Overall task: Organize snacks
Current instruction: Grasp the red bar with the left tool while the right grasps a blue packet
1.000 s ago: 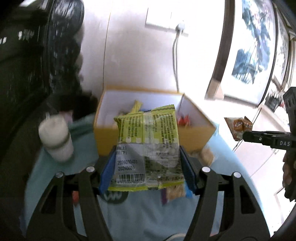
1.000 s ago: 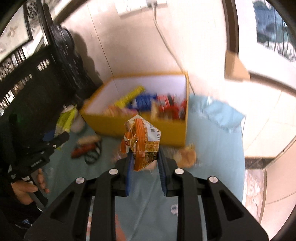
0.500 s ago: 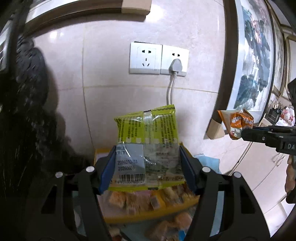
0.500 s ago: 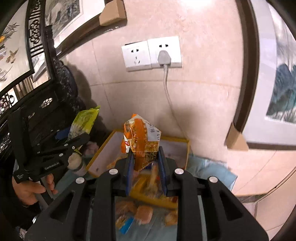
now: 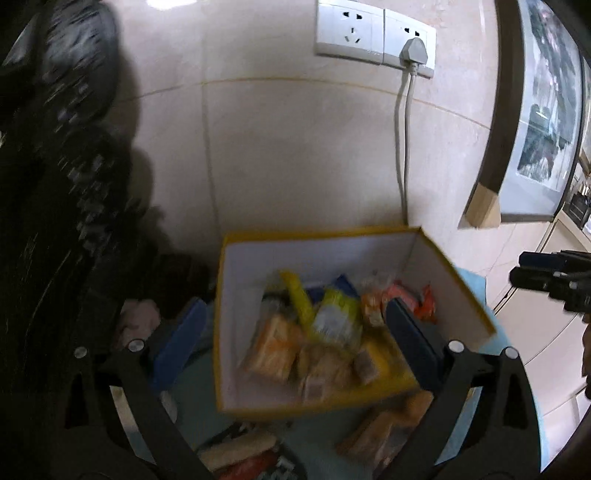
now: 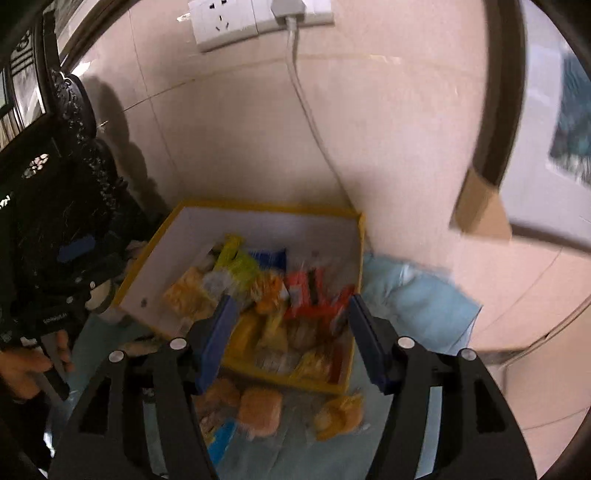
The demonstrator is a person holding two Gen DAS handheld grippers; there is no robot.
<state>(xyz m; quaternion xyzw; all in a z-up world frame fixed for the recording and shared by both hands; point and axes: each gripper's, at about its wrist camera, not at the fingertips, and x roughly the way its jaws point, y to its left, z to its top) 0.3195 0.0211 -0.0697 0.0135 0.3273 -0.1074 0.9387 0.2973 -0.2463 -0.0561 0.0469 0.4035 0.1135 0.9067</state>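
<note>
Both my grippers, left (image 5: pixel 295 332) and right (image 6: pixel 288 328), jaws opening, empty, right above the yellow snack box (image 5: pixel 458 280).

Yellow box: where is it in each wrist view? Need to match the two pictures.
Left wrist: yellow box sits low centre, between the opening, empty jaws of the left gripper.
Right wrist: yellow box low centre-left, behind the opening, empty right gripper.
Shared landmark: the wall socket with plugged cable, above the box.
</note>
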